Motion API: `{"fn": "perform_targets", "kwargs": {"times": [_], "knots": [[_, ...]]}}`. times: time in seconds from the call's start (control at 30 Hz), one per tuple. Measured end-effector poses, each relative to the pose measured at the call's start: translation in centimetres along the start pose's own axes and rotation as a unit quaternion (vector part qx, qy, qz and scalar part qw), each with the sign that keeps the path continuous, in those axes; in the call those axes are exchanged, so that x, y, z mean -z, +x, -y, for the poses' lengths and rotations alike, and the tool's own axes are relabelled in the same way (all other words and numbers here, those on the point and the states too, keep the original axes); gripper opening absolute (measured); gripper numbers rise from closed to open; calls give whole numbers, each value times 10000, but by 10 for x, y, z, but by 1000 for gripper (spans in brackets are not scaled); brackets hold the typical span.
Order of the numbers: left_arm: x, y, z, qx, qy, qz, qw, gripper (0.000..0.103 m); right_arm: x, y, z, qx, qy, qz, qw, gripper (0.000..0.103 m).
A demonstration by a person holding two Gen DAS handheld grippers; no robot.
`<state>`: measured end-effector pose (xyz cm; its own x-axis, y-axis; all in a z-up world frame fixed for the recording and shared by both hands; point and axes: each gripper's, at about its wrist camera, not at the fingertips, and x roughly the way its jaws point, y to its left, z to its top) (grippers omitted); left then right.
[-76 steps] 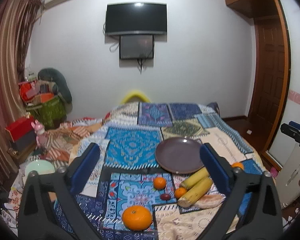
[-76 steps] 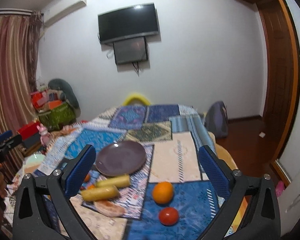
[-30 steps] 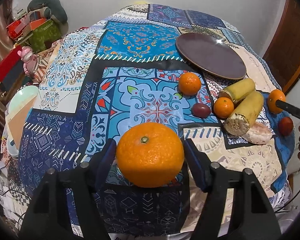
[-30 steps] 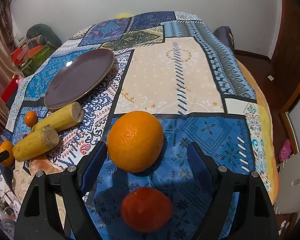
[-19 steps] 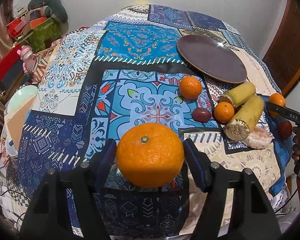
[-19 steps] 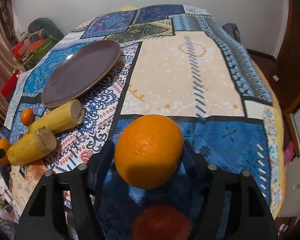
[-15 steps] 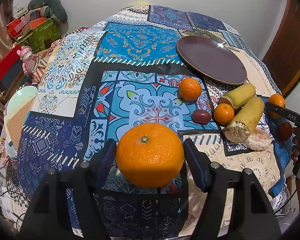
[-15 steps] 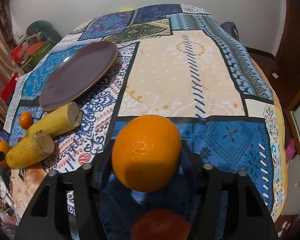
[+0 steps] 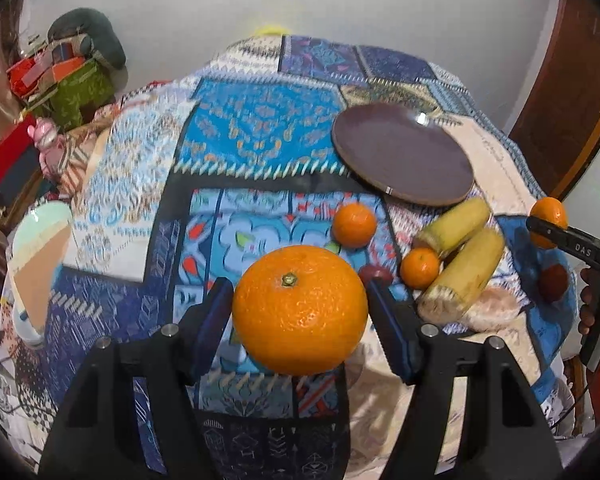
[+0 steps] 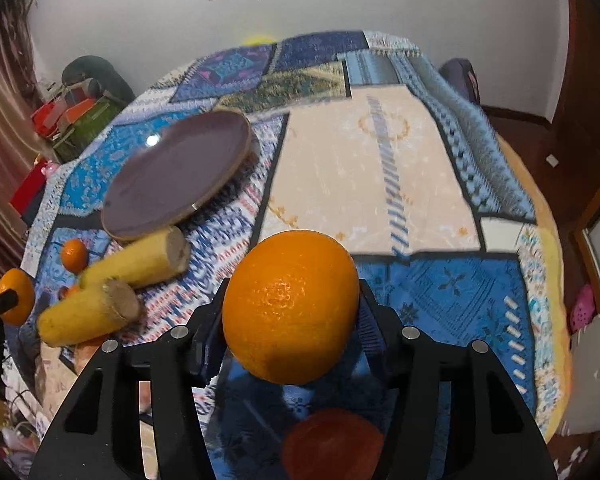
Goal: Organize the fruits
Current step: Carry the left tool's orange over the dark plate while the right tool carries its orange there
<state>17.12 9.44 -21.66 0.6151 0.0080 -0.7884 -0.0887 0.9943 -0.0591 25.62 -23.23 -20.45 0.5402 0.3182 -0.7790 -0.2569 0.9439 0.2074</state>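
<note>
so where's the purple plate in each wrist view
Left wrist: the purple plate lies upper right of centre, beyond the orange in the left gripper.
Right wrist: the plate lies upper left.
Shared landmark: the two corn cobs lie just in front of the plate in both views.

A glossy, smooth purple plate [image 9: 404, 152] is seen on a matt woven patchwork cloth [image 9: 260, 128]; dimpled peel is shown by the orange [image 9: 300, 310].
</note>
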Motion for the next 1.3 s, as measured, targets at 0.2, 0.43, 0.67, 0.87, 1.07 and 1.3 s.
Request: {"fn": "perform_targets", "kwargs": {"times": [0.2, 0.43, 0.67, 0.87, 1.07, 1.3], "knots": [[-24, -11, 7, 42, 39, 376, 9993, 68, -16, -26, -15, 94, -206, 412, 9989, 53], [-53, -14, 17, 216, 83, 647, 9976, 68, -31, -48, -31, -33, -258, 793, 9965, 54], [-81, -12, 29, 322, 260, 853, 9955, 68, -49, -57, -46, -100, -362, 1057, 9937, 54], [-105, -4, 34, 415, 333, 946, 9941, 68, -65, -55, -54, -145, -420, 1209, 9917, 54], [-122, 9, 37, 413, 471, 1011, 9929, 68, -80, -47, -60, -205, -495, 1293, 9901, 54], [-136, 33, 36, 422, 496, 965, 9932, 68, -97, -24, -65, -311, -546, 1239, 9903, 54]]}}
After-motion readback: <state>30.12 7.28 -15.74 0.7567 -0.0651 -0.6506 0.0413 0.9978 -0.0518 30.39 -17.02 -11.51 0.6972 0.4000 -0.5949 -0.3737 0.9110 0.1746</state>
